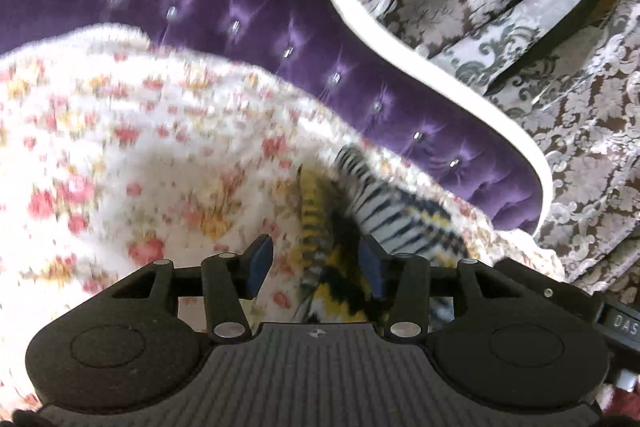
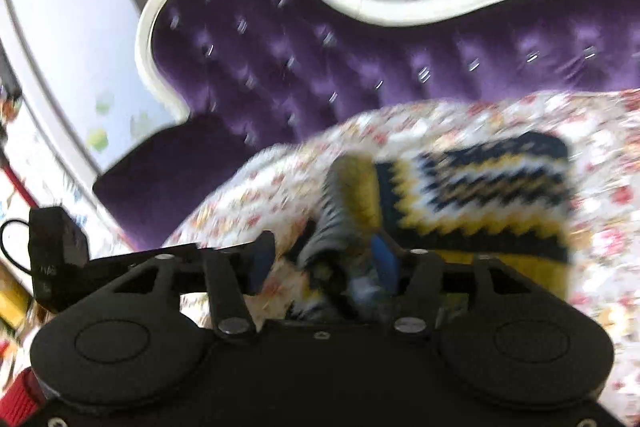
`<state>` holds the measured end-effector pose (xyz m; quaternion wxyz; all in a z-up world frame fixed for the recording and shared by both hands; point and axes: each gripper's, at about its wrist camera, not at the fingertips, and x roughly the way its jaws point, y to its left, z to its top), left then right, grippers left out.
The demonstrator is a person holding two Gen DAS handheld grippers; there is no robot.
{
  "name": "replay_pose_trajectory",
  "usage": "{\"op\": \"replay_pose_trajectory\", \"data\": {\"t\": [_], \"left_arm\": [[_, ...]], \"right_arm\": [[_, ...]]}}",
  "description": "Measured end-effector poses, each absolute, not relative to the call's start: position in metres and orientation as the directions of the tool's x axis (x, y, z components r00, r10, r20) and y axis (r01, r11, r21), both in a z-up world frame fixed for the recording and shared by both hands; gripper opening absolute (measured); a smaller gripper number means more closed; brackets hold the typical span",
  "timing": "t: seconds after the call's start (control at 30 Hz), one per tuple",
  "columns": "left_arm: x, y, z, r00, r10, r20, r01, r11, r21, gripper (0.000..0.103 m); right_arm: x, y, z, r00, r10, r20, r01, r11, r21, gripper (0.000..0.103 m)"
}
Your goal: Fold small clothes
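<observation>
A: What is the garment like?

B: A small knitted piece [image 2: 472,195] in navy, mustard yellow and white. In the right wrist view its flat part shows nested zigzag bands, with a yellow strip along the near edge. In the left wrist view [image 1: 384,219] a part of it shows narrow black-and-white stripes beside a yellow-and-black patch. Both views are blurred, so I cannot tell what kind of garment it is.

A: Where does it sit from the grippers?

B: It lies on a white fleecy blanket with small red and yellow flowers [image 1: 120,147]. The flat zigzag part spreads ahead and to the right of the right gripper [image 2: 324,263]. A bunched, greyish-striped fold of it rises between that gripper's blue-padded fingers.

A: Is the right gripper clamped on it?

B: Its fingers stand fairly wide apart, cloth bunched between them and against the right pad; no firm pinch shows.

A: And the left gripper [image 1: 316,267]?

B: Also spread wide, with yellow-and-black cloth in the gap and touching the right-hand pad. No firm grip shows there either.

A: Beyond the blanket?

B: A purple button-tufted velvet backrest with a curved cream frame [image 2: 320,39] stands ahead of both grippers.
</observation>
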<state>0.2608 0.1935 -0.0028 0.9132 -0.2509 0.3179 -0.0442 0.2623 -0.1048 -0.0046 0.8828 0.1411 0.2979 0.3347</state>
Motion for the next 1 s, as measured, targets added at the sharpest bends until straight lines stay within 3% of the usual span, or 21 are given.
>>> {"op": "replay_pose_trajectory", "data": {"t": [0.27, 0.47, 0.67, 0.9, 1.0], "left_arm": [[0.259, 0.146, 0.035, 0.813, -0.260, -0.521, 0.069, 0.932, -0.356, 0.056], [0.263, 0.119, 0.040, 0.786, -0.287, -0.547, 0.135, 0.944, -0.302, 0.057], [0.266, 0.111, 0.035, 0.759, -0.277, -0.589, 0.155, 0.956, -0.249, 0.061], [0.275, 0.086, 0.009, 0.712, -0.242, -0.659, 0.218, 0.969, -0.120, 0.064], [0.281, 0.081, -0.007, 0.708, -0.170, -0.685, 0.202, 0.979, -0.033, 0.064]], "right_arm": [[0.244, -0.133, -0.021, 0.724, 0.439, -0.532, -0.387, 0.897, 0.213, 0.063], [0.210, -0.076, -0.031, 0.692, 0.497, -0.524, -0.540, 0.838, 0.082, 0.063], [0.209, -0.038, -0.052, 0.479, 0.708, -0.519, -0.671, 0.677, 0.303, 0.062], [0.209, -0.080, -0.046, 0.486, 0.723, -0.491, -0.615, 0.683, 0.395, 0.062], [0.214, -0.107, -0.040, 0.509, 0.693, -0.510, -0.587, 0.713, 0.384, 0.062]]}}
